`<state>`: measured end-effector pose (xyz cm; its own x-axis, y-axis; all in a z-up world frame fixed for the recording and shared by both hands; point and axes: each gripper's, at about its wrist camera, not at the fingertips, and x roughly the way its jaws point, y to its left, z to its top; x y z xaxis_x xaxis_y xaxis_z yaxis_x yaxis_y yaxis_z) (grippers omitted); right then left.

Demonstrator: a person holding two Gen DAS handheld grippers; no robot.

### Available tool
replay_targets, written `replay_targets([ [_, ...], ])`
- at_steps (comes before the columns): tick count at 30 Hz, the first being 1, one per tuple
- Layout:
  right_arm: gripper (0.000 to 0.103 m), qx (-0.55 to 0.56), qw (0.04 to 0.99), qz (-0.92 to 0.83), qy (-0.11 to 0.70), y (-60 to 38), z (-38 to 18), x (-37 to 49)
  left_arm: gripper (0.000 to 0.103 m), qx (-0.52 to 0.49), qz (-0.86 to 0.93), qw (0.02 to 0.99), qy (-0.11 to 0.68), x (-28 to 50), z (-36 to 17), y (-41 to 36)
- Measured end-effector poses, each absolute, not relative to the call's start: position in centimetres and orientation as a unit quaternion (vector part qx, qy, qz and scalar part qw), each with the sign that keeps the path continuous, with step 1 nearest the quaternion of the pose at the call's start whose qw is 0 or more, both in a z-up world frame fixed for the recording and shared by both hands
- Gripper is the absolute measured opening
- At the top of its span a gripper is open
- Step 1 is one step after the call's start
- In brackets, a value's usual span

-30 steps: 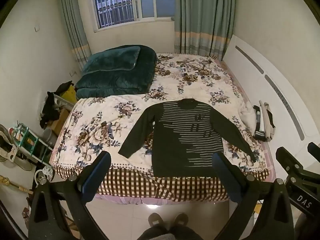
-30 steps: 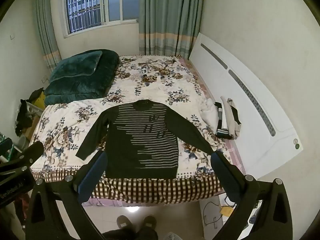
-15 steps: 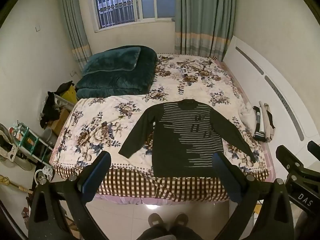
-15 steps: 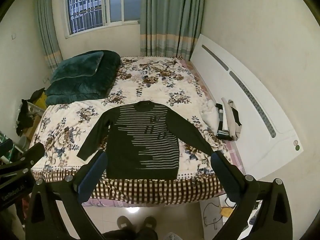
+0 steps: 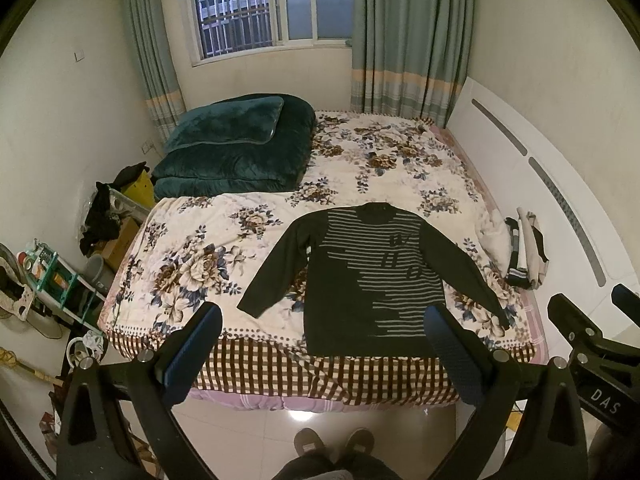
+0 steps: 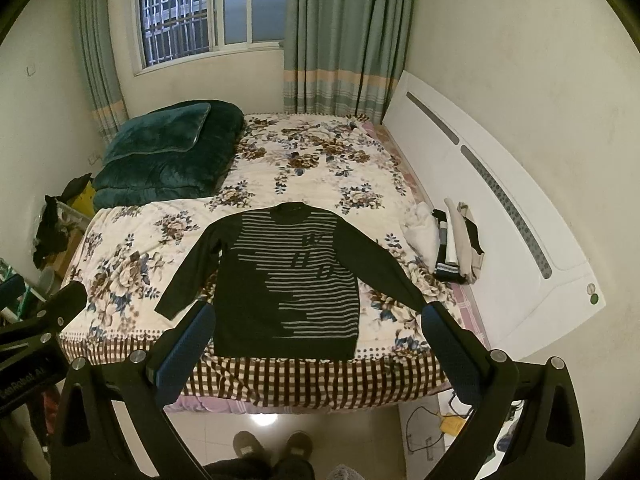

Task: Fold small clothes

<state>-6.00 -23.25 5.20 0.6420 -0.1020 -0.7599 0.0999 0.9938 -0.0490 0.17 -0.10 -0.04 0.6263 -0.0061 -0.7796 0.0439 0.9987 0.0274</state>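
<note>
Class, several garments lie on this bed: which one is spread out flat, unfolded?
The dark striped sweater, sleeves splayed, near the bed's foot. The other clothes sit bunched in a pile by the headboard.

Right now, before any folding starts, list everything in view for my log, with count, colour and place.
sweater: 1, dark with grey stripes, spread flat at the bed's near edge, sleeves out
bedspread: 1, cream floral with brown check border, covering the bed
quilt: 1, dark green, folded at the bed's far left, pillow on top
folded clothes: 1 small pile, black, white and beige, at the bed's right edge
headboard: 1, white, along the right wall
curtains: 2, green, either side of the barred window
shelf rack: 1, green, on the floor left
shoes: 2, dark, below
left gripper: 1, black, blue pads, open
right gripper: 1, black, blue pads, open
</note>
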Motion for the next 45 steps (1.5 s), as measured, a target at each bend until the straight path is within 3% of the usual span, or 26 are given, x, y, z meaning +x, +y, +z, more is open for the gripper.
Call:
replay_targets([
  [45, 0.103, -0.006, 0.910, -0.056, 0.412, -22.1, 6.5, -6.5, 0.103, 0.014, -0.017, 0.905, 0.424, 0.4, 0.7, -0.6],
])
